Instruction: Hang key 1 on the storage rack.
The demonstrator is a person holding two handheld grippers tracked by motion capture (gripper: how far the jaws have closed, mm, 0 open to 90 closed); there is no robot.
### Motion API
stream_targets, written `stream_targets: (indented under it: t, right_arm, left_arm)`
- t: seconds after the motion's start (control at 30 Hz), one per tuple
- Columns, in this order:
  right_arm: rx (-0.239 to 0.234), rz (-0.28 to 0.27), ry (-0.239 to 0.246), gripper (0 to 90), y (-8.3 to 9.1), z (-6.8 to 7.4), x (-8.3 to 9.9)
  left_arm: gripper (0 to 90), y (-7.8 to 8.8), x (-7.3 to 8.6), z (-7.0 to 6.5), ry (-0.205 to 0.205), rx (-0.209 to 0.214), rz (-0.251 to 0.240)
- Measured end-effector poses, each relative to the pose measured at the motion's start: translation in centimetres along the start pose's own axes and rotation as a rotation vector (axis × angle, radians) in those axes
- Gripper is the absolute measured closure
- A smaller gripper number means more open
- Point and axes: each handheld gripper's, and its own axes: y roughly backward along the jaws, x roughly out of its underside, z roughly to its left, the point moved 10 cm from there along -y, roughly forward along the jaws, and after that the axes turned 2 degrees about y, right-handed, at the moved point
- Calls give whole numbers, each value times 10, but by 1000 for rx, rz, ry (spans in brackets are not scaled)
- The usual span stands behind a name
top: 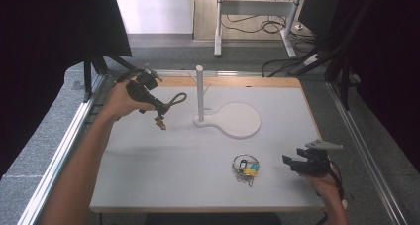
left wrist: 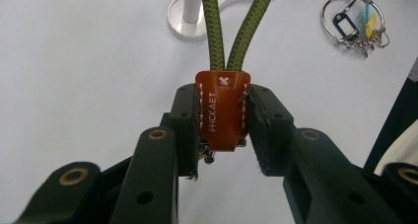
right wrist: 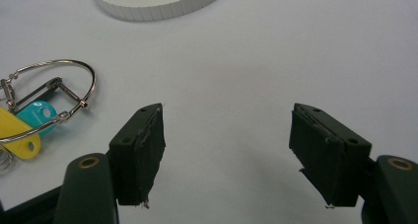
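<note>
White mat [top: 148, 185] on a table, dark curtains at both sides, cables on the floor beyond.

L gripper [top: 157, 106] at approx 10 o'clock of the mat, held above it. In the left gripper view its jaws are clamped on the brown leather tab [left wrist: 222, 108] of a green cord loop [left wrist: 236, 26]; the cord runs straight out from the tab, both strands clear. Small metal hardware hangs under the tab, partly hidden.

Peg [top: 199, 92] stands upright on a white stand [top: 237, 120] near mat centre, approx 3 o'clock from L gripper, a short way off.

R gripper [top: 293, 163] at approx 4 o'clock, low near the mat, jaws wide, holding nothing. Key ring [top: 246, 167] with blue and yellow tags lies just at its 9 o'clock, not touching.

Judgement: step = hang loop on peg.
- Keep the grip on the tab firm; cord is limp, loop may collapse.
- Raise loop above peg top, centre opening over it, then lower.
- Approach slowly; the stand looks light and may tip if the cord snags the peg sideways.
- R gripper stays clear; could steady the stand's base if needed.
</note>
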Motion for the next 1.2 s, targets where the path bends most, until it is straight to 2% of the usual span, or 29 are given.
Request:
stream_targets:
  t: [0.33, 0.7, 0.87, 1.2]
  right_arm:
    - [1, 1, 0, 300, 0, 0, 0]
    - [1, 3, -1, 301, 0, 0, 0]
    - [-1, 6, 1, 301, -1, 0, 1]
    - [-3, 7, 0, 301, -1, 0, 1]
  left_arm:
    - [668, 2, -10, -3, -9, 3, -10]
    - [668, 0, -14, 2, -3, -9, 10]
    - [668, 3, -20, 3, -16, -19, 18]
    - [668, 2, -28, 8, -14, -14, 19]
